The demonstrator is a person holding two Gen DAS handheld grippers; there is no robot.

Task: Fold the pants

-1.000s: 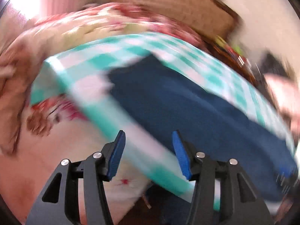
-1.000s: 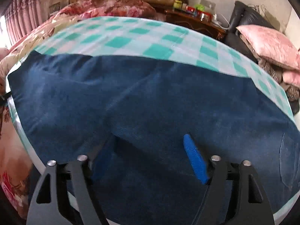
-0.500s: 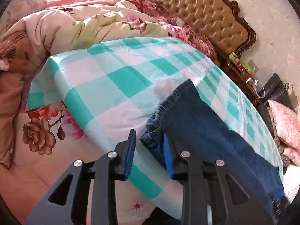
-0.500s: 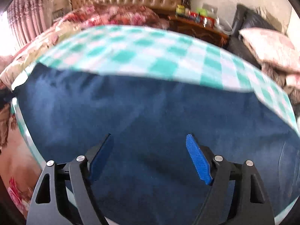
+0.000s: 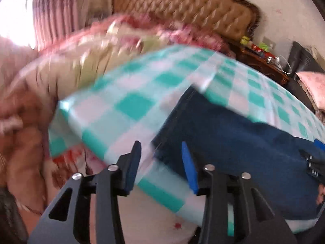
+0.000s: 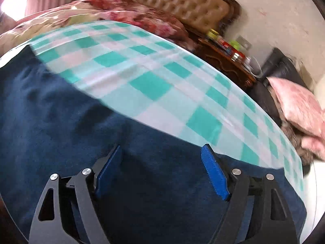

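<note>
Dark blue pants (image 5: 233, 142) lie flat on a green-and-white checked cloth (image 5: 132, 105) spread over the bed. My left gripper (image 5: 161, 154) hovers at the pants' left end with its jaws opening. The corner of the fabric lies just ahead between the fingertips, and the pads are clear of it. In the right wrist view the pants (image 6: 61, 122) fill the lower left. My right gripper (image 6: 162, 158) stands wide open just above them, near their far edge, gripping nothing. Its blue pad (image 5: 317, 144) shows at the right edge of the left wrist view.
A floral quilt (image 6: 132, 10) is bunched at the head of the bed under a tufted headboard (image 5: 182, 6). A wooden nightstand (image 6: 227, 61) with bottles stands at the right. Beyond it, pink pillows (image 6: 294, 105) rest on a dark sofa.
The left gripper's jaws, nearly shut at the pants' corner half a second ago, now stand wider and have drawn back. The right gripper slid right along the pants, staying open.
</note>
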